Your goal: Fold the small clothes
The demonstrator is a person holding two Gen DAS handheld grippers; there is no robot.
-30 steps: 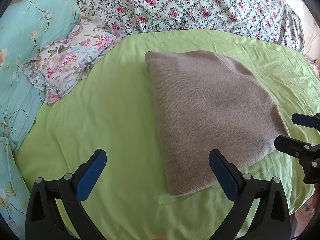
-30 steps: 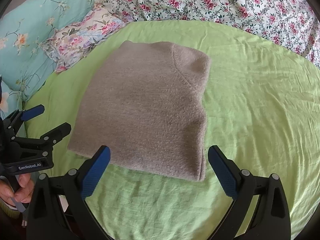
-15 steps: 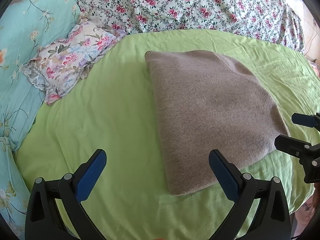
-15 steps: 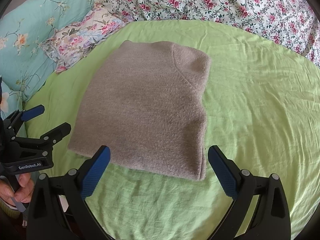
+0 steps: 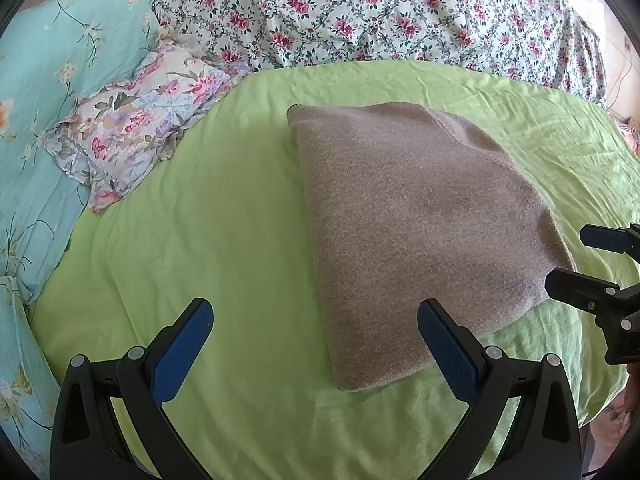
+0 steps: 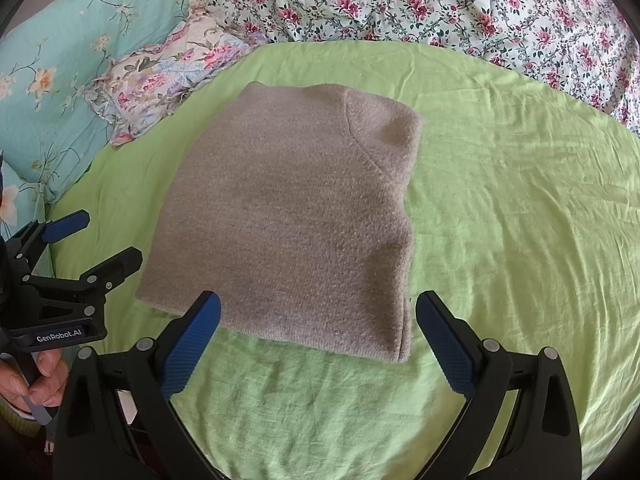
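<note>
A grey-brown knit garment (image 5: 412,224) lies folded into a flat packet on a green sheet (image 5: 224,240); it also shows in the right wrist view (image 6: 292,220). My left gripper (image 5: 316,344) is open and empty, held just short of the garment's near left corner. My right gripper (image 6: 318,336) is open and empty, held over the garment's near edge. Each gripper shows at the side of the other's view: the right one (image 5: 576,260) and the left one (image 6: 100,240), both open.
A small floral pillow (image 5: 136,128) lies left of the garment. A turquoise floral pillow (image 5: 44,92) is at far left. A rose-print quilt (image 5: 380,16) runs along the back. The green sheet (image 6: 520,220) extends to the right.
</note>
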